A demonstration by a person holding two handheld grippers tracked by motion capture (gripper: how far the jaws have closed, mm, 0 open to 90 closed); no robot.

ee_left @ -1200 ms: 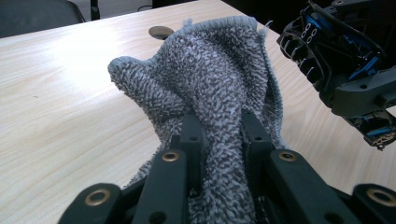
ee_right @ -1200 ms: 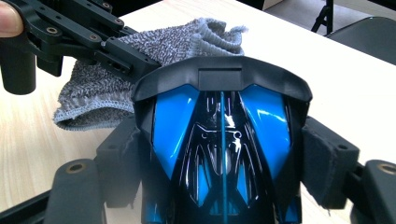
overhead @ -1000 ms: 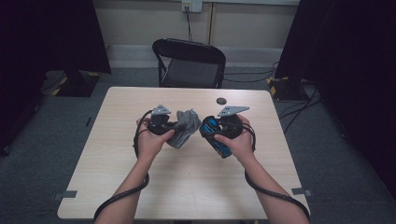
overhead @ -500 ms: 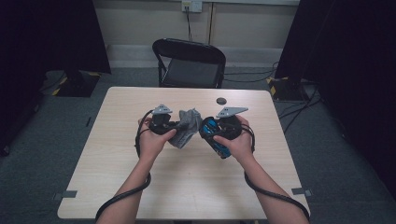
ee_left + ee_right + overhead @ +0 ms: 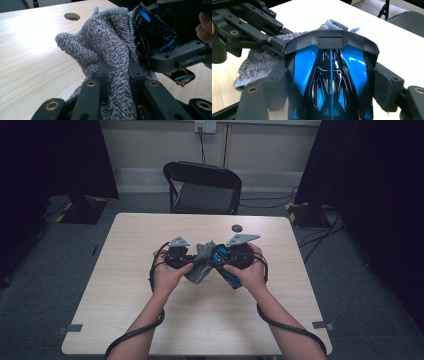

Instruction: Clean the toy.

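Looking down from the high view, both hands sit near the middle of the wooden table (image 5: pixel 125 320), roughly at the centre of the clock face. Starting at 9 o'clock, my left gripper (image 5: pixel 117 72) is clamped down on a grey terry cloth (image 5: pixel 105 50), with the fabric bunched up tight between its jaws. That cloth hangs between the two grippers, just above the tabletop, and it's pressed right up against the blue-and-black toy car (image 5: pixel 330 77). Over at 3 o'clock, my right gripper (image 5: pixel 330 85) has its padded jaws squeezing the car's sides, nose pointing away from the camera. So the car is held in the air just right of centre. Further out toward 12 o'clock there's a small dark round disc (image 5: pixel 236 227) on the table, and a black folding chair (image 5: pixel 202 187) beyond the far edge.
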